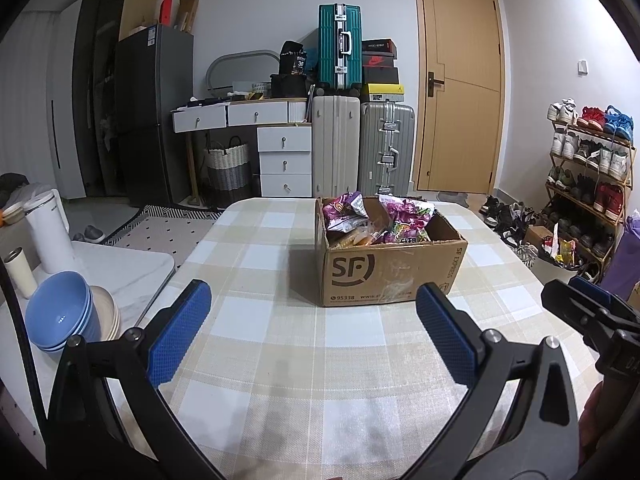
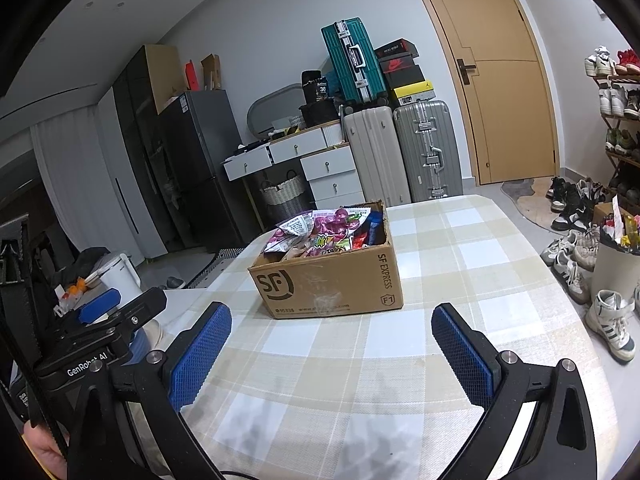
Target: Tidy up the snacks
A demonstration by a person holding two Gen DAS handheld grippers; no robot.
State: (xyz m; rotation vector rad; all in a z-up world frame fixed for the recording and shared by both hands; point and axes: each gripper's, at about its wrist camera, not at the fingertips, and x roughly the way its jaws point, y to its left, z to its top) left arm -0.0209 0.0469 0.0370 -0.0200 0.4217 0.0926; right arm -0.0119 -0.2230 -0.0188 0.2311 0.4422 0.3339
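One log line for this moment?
left gripper: open, empty | right gripper: open, empty | cardboard box: snacks inside, on table, untouched

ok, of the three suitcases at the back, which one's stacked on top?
The teal suitcase; it stands upright atop the beige suitcase, which stands on the floor beside the silver suitcase.

The lower snack packets [image 1: 362, 236] are hidden by the wall of the cardboard box [image 1: 384, 276]; their print is too small to be read. The right hand-held gripper [image 1: 592, 304] is cut off by the left-wrist picture's edge, so its fingers' spacing cannot be judged there. The bench [image 2: 500, 280] is cropped at the bottom.
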